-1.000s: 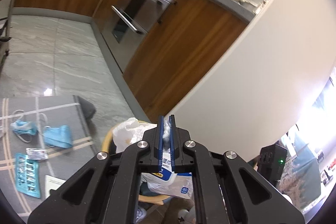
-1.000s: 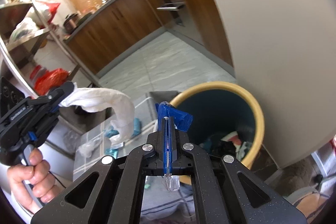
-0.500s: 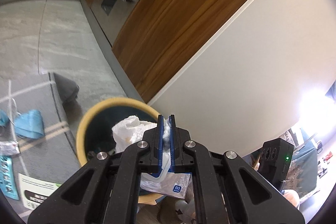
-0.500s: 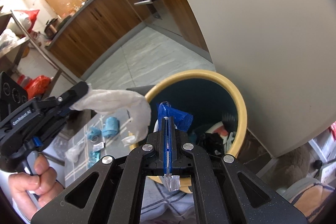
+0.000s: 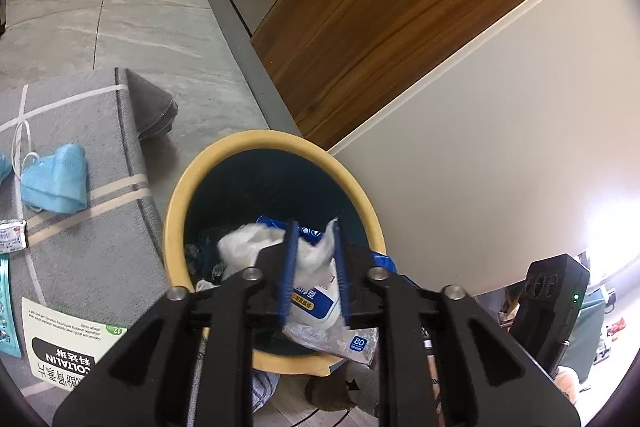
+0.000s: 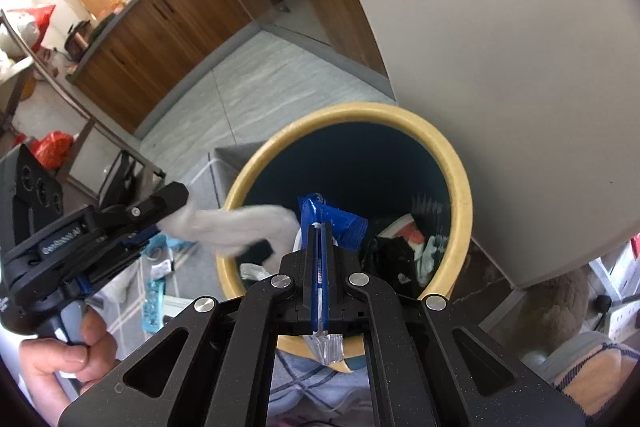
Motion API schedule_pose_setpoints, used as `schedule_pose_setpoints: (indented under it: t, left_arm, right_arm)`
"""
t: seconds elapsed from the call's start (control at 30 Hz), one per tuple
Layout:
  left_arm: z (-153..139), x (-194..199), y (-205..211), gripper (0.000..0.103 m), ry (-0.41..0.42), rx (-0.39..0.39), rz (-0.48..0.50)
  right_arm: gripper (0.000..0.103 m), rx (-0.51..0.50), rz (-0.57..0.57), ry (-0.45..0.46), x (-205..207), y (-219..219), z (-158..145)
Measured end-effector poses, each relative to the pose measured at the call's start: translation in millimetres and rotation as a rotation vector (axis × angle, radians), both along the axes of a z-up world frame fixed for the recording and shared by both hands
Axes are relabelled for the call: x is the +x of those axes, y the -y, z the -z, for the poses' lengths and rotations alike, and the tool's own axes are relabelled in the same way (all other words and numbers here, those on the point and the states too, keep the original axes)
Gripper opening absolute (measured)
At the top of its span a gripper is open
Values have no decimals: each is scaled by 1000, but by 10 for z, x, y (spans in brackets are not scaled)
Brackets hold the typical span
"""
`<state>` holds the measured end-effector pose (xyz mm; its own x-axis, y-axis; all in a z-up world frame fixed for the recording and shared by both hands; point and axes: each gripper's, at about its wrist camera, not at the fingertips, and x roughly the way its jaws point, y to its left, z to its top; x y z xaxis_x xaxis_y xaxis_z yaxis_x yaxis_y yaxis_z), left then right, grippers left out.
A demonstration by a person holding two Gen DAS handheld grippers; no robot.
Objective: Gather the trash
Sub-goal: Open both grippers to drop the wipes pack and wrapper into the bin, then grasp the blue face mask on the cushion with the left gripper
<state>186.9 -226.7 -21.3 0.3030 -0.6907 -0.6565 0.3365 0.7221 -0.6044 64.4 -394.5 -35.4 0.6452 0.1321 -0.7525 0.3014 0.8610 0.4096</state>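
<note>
between parted left fingers (image 5: 289, 267): white tissue (image 5: 312, 259), over bin (image 5: 176, 227).

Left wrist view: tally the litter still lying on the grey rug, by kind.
Blue face mask: 1
Small sachet: 1
Teal blister pack: 1
Printed leaflet: 1
Total: 4 (a blue sliver at the left frame edge is too cut off to count)

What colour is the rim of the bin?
The bin's rim is yellow, and dark blue inside; the right wrist view shows it best.
</note>
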Motion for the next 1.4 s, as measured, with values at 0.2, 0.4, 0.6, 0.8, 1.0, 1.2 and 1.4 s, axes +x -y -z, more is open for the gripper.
schedule_pose_setpoints:
  t: [0.2,0.4,0.6,0.8,1.0,1.2,1.4]
  left_arm:
    - [-31,-21,-62,58,13,27,-7]
    - [-121,-15,-203,68,38,38,-22]
    - [-246,-57,-408,75,84,80,-41]
    - [-336,-91,-658,80,115,132,-72]
    - [-398,-99,-944,84,141,198,-103]
    - [-444,-118,-1396,84,141,251,-154]
    - [-488,-82,-1800,84,139,305,-202]
  right_arm:
    - [3,-15,-14,-9,66,-45,6]
    - [3,-20,-9,-10,83,-68,-13]
    - [21,-30,-23,-12,103,-147,-47]
    - [45,-42,-56,-1,138,-302,-117]
    - [54,-50,-94,6,186,-447,-179]
    - [58,-56,-142,4,237,-626,-191]
    - [60,-58,-182,9,308,-820,-221]
